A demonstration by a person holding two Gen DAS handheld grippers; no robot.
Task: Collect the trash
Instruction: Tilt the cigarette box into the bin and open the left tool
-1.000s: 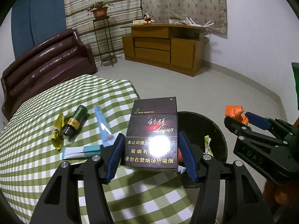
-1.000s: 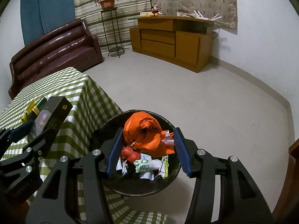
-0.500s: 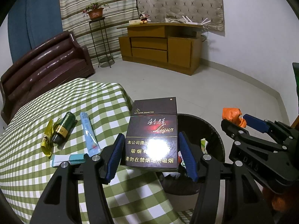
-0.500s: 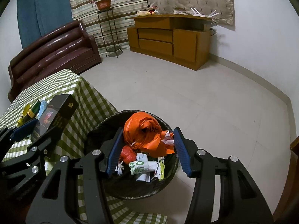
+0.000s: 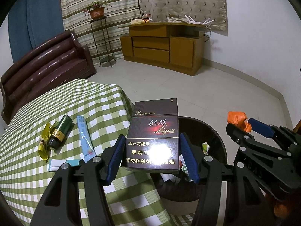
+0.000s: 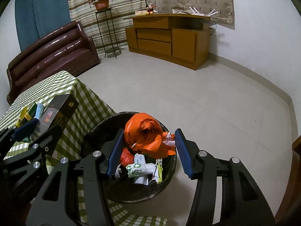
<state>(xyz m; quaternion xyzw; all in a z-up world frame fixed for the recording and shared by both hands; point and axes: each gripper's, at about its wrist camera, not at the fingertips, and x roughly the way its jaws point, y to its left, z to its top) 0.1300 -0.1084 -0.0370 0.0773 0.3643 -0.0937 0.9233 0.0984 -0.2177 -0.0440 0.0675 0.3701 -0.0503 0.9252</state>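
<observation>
Green-checked tablecloth [image 5: 62, 169]: lying across 9 o'clock, carrying the remaining litter.
Black bin [image 6: 94, 131]: sitting at 6 o'clock of your right view, already heaped.
Orange bag [image 6: 143, 130]: your right gripper [image 6: 146, 151] is hovering around it, jaws wide, gripping nothing.
Cigarette carton [image 5: 152, 137]: your left gripper [image 5: 151, 158] is clamping it upright between both pads, at 12 o'clock, near the bin rim.
Blue tube [image 5: 85, 137], green bottle [image 5: 60, 130], yellow wrapper [image 5: 43, 141]: waiting at 10 o'clock.
Risk: releasing early is likely dropping the carton outside; the heaped bag may be deflecting it.
</observation>
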